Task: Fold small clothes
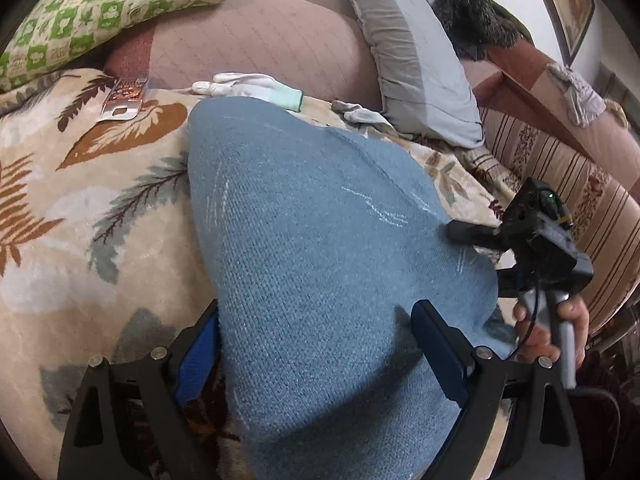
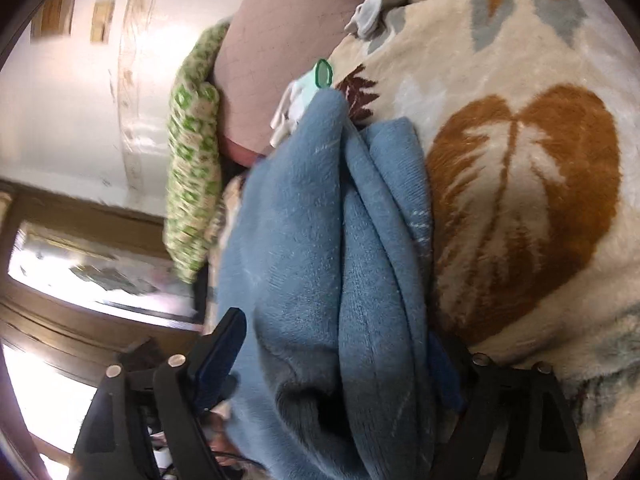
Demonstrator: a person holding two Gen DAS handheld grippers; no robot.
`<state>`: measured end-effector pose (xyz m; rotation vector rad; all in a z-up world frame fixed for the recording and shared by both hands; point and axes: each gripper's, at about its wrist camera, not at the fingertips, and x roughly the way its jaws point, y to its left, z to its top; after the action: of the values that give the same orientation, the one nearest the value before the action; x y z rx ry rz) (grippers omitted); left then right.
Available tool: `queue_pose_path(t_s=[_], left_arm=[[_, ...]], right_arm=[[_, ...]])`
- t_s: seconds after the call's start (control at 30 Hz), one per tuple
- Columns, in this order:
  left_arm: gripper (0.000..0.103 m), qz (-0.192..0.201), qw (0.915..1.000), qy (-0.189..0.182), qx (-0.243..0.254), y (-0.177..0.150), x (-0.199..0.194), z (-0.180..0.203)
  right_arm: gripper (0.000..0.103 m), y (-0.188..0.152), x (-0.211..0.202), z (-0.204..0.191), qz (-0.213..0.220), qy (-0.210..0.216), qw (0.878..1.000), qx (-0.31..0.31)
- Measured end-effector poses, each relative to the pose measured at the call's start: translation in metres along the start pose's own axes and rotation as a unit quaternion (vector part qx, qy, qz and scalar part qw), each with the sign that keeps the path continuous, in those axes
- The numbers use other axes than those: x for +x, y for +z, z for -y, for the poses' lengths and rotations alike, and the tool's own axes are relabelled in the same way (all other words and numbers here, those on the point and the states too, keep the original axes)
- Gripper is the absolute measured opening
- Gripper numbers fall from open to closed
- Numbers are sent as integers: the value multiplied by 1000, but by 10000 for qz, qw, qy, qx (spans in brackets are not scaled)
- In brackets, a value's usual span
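Lying on the leaf-patterned blanket (image 1: 80, 208), the blue knit garment (image 1: 320, 240) spreads from the near edge of the bed toward the pillows. The left gripper (image 1: 320, 360) has its jaws spread wide, one finger on each side of the garment's near end; the cloth passes between them, but actual contact with the pads cannot be confirmed. The right gripper (image 2: 340, 364) likewise stands wide, with a bunched, folded portion of the same garment filling the gap between its fingers; whether it pinches the fabric cannot be determined. In the left wrist view, the right gripper's black body and the hand (image 1: 560, 320) holding it are at the garment's right edge. A white glove (image 1: 248, 84) with a green cuff lies just beyond the garment's far end, beside the pink cushion (image 1: 256, 40). A grey pillow (image 1: 420, 52) leans at the blanket's far right corner.
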<state>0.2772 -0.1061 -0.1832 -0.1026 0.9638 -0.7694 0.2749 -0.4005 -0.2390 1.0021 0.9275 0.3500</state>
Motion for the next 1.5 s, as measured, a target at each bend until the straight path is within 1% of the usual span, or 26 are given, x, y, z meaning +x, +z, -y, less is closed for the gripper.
queue_pose_path(t_s=[0.07, 0.13, 0.17, 0.2, 0.23, 0.3, 0.33, 0.4, 0.5, 0.6, 0.73, 0.83, 0.9, 0.93, 1.0, 1.07, 1.1, 1.13, 1.17, 1.2, 1.27, 1.3, 1.33, 1.43, 1.47, 1.5], left_arm=[[91, 10, 10000, -5, -1, 0, 0, 2], [84, 5, 10000, 20, -26, 0, -1, 2], [81, 5, 10000, 35, -48, 1, -1, 1], [75, 22, 9999, 40, -109, 1, -2, -1], [67, 58, 9998, 0, -177, 1, -4, -3], [57, 118, 9996, -63, -248, 3, -9, -6], [54, 148, 9995, -94, -273, 4, -12, -6], [50, 237, 9993, -161, -253, 5, -19, -4], [47, 292, 9994, -136, -133, 6, -30, 2], [46, 431, 9989, -154, -140, 7, -49, 2], [46, 685, 9973, -183, -211, 6, -83, -2], [46, 804, 9967, -5, -81, -3, -110, 3], [46, 834, 9964, 168, 23, -17, -126, 5], [46, 820, 9963, 248, 35, -24, -131, 5], [46, 636, 9967, 506, -43, -43, -133, -1], [47, 230, 9959, 867, -108, -60, -117, -13], [51, -131, 9923, 1212, -220, -73, -104, -24], [60, -147, 9908, 1315, -280, -80, -102, -28], [62, 104, 9919, 1214, -359, -87, -108, -33], [65, 146, 9920, 1192, -380, -88, -111, -34], [66, 115, 9914, 1251, -360, -86, -117, -31], [66, 142, 9910, 1289, -348, -84, -121, -28], [65, 213, 9894, 1396, -336, -82, -125, -23], [66, 462, 9836, 1723, -262, -81, -147, -8], [66, 592, 9807, 1844, -248, -83, -159, 0], [71, 706, 9783, 1930, -262, -84, -170, 6]], right_arm=[[86, 0, 6, -5, 24, -203, 9998, -44], [85, -1, 9, -11, 59, -351, 9993, -124], [79, -2, 11, -14, 67, -420, 9989, -170], [73, -3, 12, -18, 65, -530, 9983, -232], [70, -4, 12, -21, 74, -570, 9980, -251], [63, -5, 7, -30, 184, -532, 9981, -248], [62, -6, 6, -35, 229, -552, 9977, -313], [58, -9, 2, -56, 310, -583, 9961, -592], [57, -18, -1, -90, 414, -619, 9918, -1041], [56, -26, -2, -110, 444, -596, 9898, -1216], [56, -35, -5, -132, 520, -399, 9888, -1344], [56, -46, -8, -147, 515, -200, 9874, -1481], [56, -57, -8, -153, 474, -55, 9874, -1508], [56, -62, -7, -152, 421, 30, 9882, -1475], [56, -74, 2, -146, 265, 185, 9909, -1305], [56, -86, 22, -129, 45, 203, 9941, -1061], [57, -91, 34, -119, -123, 95, 9954, -950], [59, -97, 47, -104, -242, -209, 9969, -720], [64, -101, 52, -94, -245, -457, 9968, -605], [66, -103, 56, -85, -267, -651, 9959, -577], [68, -103, 52, -80, -303, -621, 9966, -447], [69, -104, 47, -85, -300, -715, 9957, -511], [69, -105, 41, -91, -235, -851, 9939, -664], [68, -115, 8, -116, 166, -1257, 9855, -1124], [68, -121, -7, -124, 374, -1281, 9832, -1248], [68, -126, -19, -129, 546, -1264, 9811, -1360]])
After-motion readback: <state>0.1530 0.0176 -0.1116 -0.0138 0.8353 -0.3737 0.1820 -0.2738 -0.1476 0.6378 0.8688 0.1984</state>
